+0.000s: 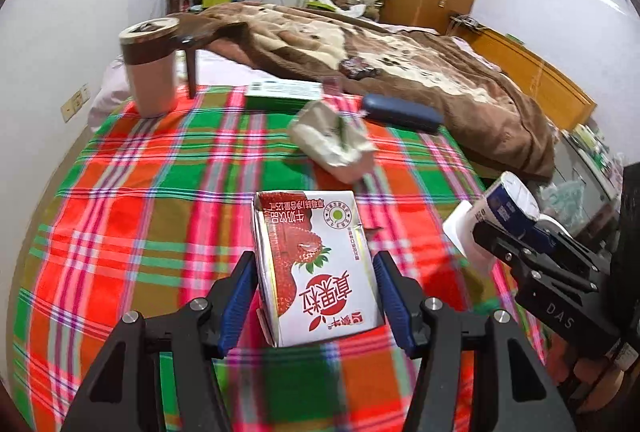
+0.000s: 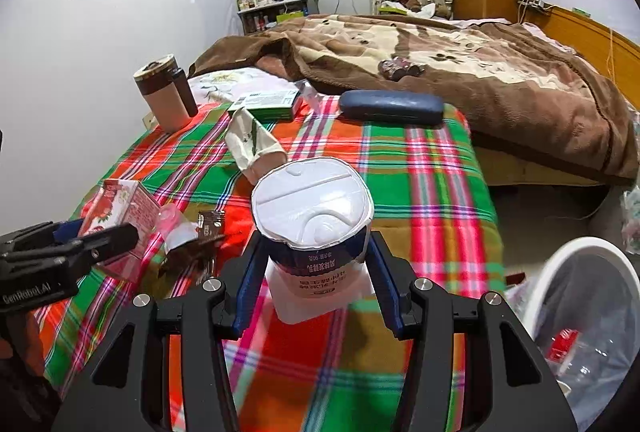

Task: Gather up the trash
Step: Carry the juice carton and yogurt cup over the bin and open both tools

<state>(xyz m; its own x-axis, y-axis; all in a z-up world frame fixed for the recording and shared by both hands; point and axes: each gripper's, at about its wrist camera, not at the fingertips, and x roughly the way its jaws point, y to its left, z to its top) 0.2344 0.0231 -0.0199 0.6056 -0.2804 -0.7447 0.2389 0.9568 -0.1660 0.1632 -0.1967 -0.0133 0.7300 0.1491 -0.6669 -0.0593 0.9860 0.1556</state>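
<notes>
**Both grippers loaded over the plaid table**

While the left gripper (image 1: 316, 296) clamps its blue pads against the sides of a strawberry milk carton (image 1: 320, 264), the right gripper (image 2: 312, 272) is closed on a yogurt cup (image 2: 312, 224) with a white foil lid. Both sit over the plaid tablecloth (image 1: 140, 211). In the right wrist view, a white trash bin (image 2: 576, 312) with a clear liner stands off the table at about 4 o'clock, and the carton shows at 9 o'clock. A crumpled paper wrapper (image 1: 332, 139) lies at 12 o'clock from the carton, with a dark blue glasses case (image 1: 402, 113) at 1 o'clock and a tumbler (image 1: 152, 71) at 11 o'clock. Beside the carton lies what may be a brown snack wrapper (image 2: 200, 244); blur obscures it.
</notes>
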